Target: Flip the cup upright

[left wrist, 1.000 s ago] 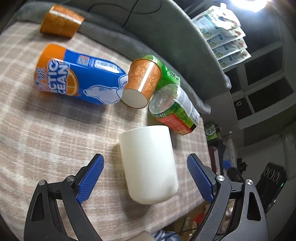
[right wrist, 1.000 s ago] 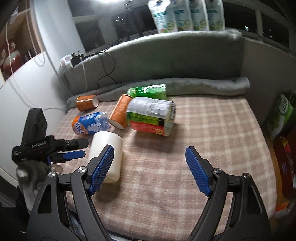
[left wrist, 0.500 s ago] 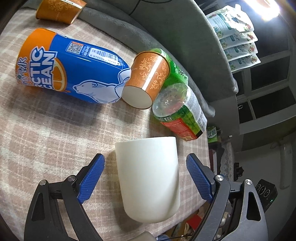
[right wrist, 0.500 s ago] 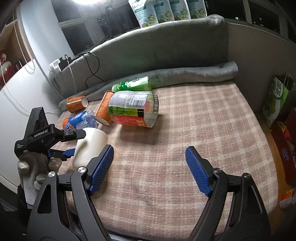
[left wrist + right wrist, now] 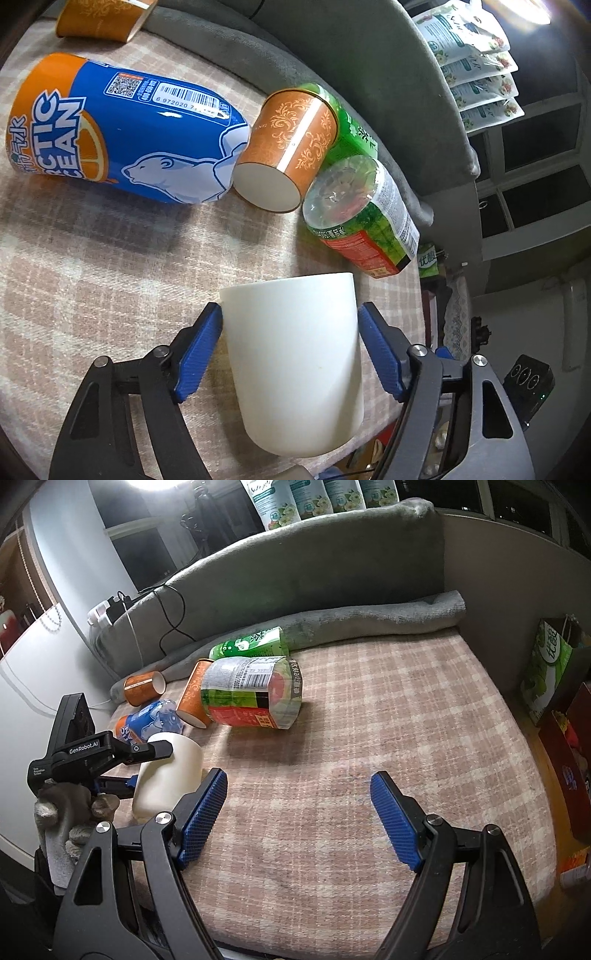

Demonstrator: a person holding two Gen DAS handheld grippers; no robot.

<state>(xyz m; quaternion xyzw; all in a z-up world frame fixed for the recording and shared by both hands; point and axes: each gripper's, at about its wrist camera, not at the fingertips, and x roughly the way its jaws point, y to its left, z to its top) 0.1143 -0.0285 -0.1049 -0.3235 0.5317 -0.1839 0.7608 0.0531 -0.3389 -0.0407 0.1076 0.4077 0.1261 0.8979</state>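
Observation:
A plain white cup [image 5: 295, 354] lies on its side on the plaid cloth, its flat end pointing away from the left wrist camera. My left gripper [image 5: 290, 332] has closed around it, both blue pads touching its sides. The right wrist view shows the same cup [image 5: 168, 775] held by the left gripper [image 5: 122, 764] at the table's left edge. My right gripper [image 5: 299, 801] is open and empty above the cloth's front middle.
Near the cup lie an orange paper cup [image 5: 288, 147], a blue Arctic Ocean bottle [image 5: 122, 136], a green-red labelled bottle [image 5: 362, 214], a green bottle [image 5: 251, 642] and a second orange cup [image 5: 103, 18]. A grey rolled blanket [image 5: 369, 616] lines the back. Boxes [image 5: 550, 664] stand at right.
My left gripper moved forward around the white cup and its jaws closed onto the cup's sides. My right gripper shifted slightly and stays open.

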